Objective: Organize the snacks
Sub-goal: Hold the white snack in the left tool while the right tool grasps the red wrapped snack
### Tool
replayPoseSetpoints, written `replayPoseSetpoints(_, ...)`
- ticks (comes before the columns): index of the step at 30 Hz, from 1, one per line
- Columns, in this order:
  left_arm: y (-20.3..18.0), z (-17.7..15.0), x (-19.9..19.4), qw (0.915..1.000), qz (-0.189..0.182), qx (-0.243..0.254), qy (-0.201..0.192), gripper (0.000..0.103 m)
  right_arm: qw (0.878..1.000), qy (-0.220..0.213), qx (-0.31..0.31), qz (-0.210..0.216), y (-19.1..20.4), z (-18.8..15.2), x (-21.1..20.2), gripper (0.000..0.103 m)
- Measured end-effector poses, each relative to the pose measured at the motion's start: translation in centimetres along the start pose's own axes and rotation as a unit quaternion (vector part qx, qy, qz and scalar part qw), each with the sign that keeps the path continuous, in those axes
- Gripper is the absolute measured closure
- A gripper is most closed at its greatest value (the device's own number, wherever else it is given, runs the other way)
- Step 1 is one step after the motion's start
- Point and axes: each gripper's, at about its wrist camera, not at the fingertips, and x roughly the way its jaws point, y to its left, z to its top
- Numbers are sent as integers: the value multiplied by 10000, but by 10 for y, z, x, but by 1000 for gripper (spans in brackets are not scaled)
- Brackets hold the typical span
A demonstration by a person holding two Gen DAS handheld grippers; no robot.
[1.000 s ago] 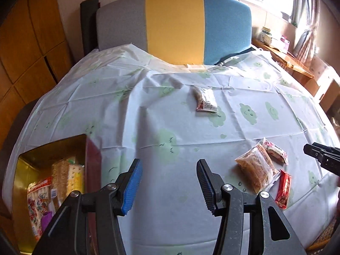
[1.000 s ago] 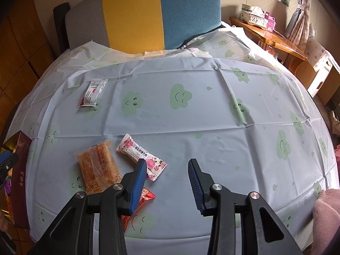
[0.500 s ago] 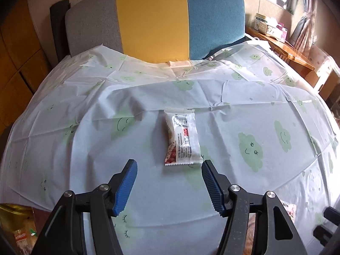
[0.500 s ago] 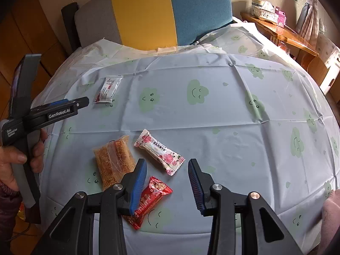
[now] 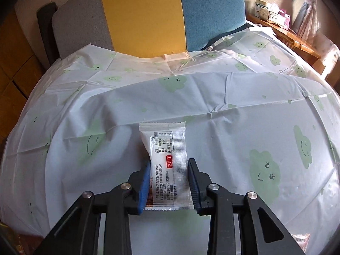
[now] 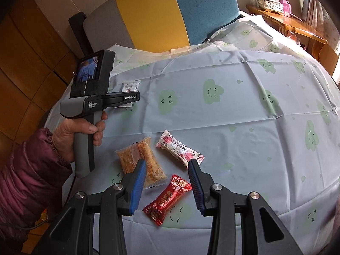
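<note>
A white snack packet (image 5: 163,140) with black print lies lengthwise on the cloud-print tablecloth (image 5: 233,127). My left gripper (image 5: 169,162) straddles its near half, jaws closing, and both blue pads touch the packet's long edges. In the right wrist view the same packet (image 6: 130,86) shows partly behind that tool, which a hand (image 6: 78,131) holds. My right gripper (image 6: 167,161) hangs open above three more snacks: an orange-brown crispy bar (image 6: 138,161), a white packet with pink flowers (image 6: 179,148) and a red packet (image 6: 167,199). Nothing is between its fingers.
A grey, yellow and blue seat back (image 5: 140,14) rises behind the table's far edge. A wooden side table (image 6: 284,19) with boxes stands at the back right, and wooden cupboard doors (image 6: 31,63) on the left. A maroon sleeve (image 6: 27,180) fills the near left.
My left gripper swung away from the gold tin to the white packet, came down over it and narrowed its jaws onto it. The right gripper stayed above the three snacks.
</note>
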Motion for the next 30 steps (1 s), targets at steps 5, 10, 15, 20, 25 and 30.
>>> replayPoseSetpoints(5,19,-51,-44,9997,159,-158,-65,70,9954,-187,620,713,-16,0,-14,62)
replayPoseSetpoints(10,38,-144,-92,9981,313,-514,126,70,9855,-148,1213,1173,-34,-2,-13,62)
replayPoseSetpoints(15,40,-202,-121,9973,449,-563,160,70,9780,-159,1700,1200,-53,-4,-11,62)
replayPoseSetpoints(20,35,-216,-125,9985,423,-332,-101,70,9768,-231,1933,894,-65,-3,-12,62)
replayPoseSetpoints(25,43,-217,-120,9984,190,-400,-340,69,9873,306,1487,470,-53,-3,12,62)
replayPoseSetpoints(30,46,-215,-119,9986,70,-282,-436,68,9898,1011,987,175,-32,-15,44,62)
